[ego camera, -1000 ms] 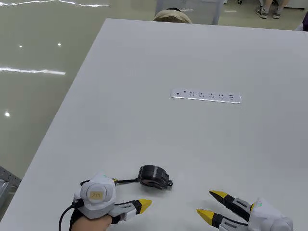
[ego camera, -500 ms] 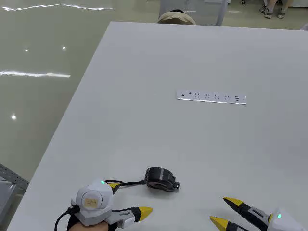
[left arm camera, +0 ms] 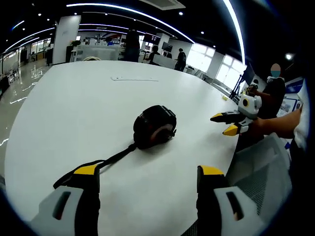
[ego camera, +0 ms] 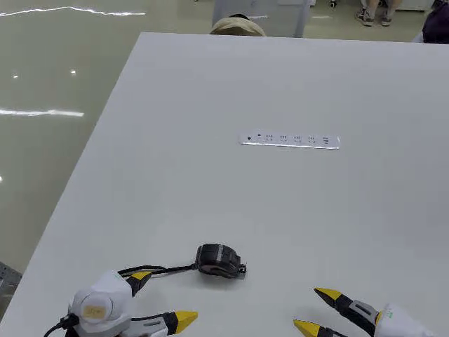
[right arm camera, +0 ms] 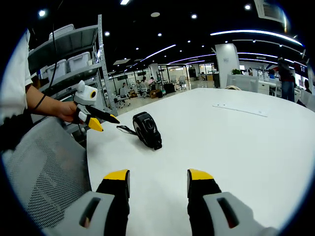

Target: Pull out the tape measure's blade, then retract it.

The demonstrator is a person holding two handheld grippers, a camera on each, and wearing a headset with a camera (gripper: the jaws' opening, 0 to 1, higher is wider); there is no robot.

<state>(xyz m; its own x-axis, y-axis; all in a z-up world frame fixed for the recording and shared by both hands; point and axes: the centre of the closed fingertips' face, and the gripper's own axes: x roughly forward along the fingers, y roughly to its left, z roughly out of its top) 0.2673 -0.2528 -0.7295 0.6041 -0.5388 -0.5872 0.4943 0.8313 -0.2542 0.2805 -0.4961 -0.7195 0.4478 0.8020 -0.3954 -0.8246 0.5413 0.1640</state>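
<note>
A black tape measure [ego camera: 219, 260] with a black wrist strap [ego camera: 151, 269] lies on the white table near its front edge; its blade is fully inside. My left gripper [ego camera: 161, 299] stands open at the front left, a short way behind the tape measure [left arm camera: 155, 126], with the strap end near its far fingertip [left arm camera: 86, 170]. My right gripper [ego camera: 317, 312] stands open at the front right, apart from the tape measure [right arm camera: 147, 129], nothing between its jaws. Each gripper shows in the other's view: the right gripper [left arm camera: 229, 123], the left gripper [right arm camera: 98, 120].
A white power strip [ego camera: 290, 140] lies flat mid-table. The table [ego camera: 210, 105] has its left edge running diagonally beside a glossy floor. A person's head [ego camera: 237, 25] shows at the far edge. A grey mesh chair [right arm camera: 44, 167] is by the front edge.
The left gripper has drawn back toward the front left, away from the tape measure. The head camera shifted, so the whole scene moved in view. The tape measure has stayed where it lay.
</note>
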